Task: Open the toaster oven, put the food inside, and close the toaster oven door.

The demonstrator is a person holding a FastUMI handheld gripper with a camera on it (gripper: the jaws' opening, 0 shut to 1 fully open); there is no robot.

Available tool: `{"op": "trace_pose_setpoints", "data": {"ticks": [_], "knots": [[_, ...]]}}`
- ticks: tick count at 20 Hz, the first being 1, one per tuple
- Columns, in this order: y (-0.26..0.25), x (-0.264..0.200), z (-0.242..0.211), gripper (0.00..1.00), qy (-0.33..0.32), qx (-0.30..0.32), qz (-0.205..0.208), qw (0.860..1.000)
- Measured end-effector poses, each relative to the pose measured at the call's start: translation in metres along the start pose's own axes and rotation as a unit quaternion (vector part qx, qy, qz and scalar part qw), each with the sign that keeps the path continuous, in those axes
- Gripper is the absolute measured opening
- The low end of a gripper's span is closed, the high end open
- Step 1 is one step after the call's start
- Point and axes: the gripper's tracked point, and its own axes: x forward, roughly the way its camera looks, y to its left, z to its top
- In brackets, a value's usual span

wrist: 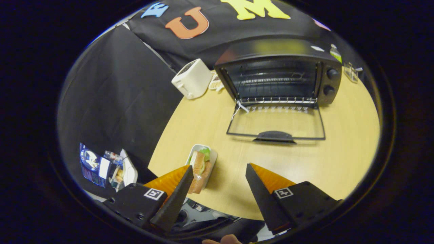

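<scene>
One sandwich [199, 171] lies in a small white tray [213, 156] beside the spread, empty gripper [219, 171]; likely soft and light, best gripped by the tray's rim.

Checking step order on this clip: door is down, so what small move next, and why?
Probably swing the open tongs left and down over the sandwich in its white tray, beside the left finger; the black toaster oven already stands open and empty.
</scene>
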Motion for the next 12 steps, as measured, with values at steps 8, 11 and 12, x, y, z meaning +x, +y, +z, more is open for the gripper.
{"op": "trace_pose_setpoints", "data": {"ticks": [8, 11, 12], "knots": [[0.033, 0.052, -0.036, 1.00, 0.087, 0.121, 0.062, 0.987], [0.038, 0.063, -0.040, 0.94, 0.109, 0.136, 0.069, 0.982], [0.040, 0.064, -0.040, 0.91, 0.113, 0.141, 0.071, 0.981]]}}
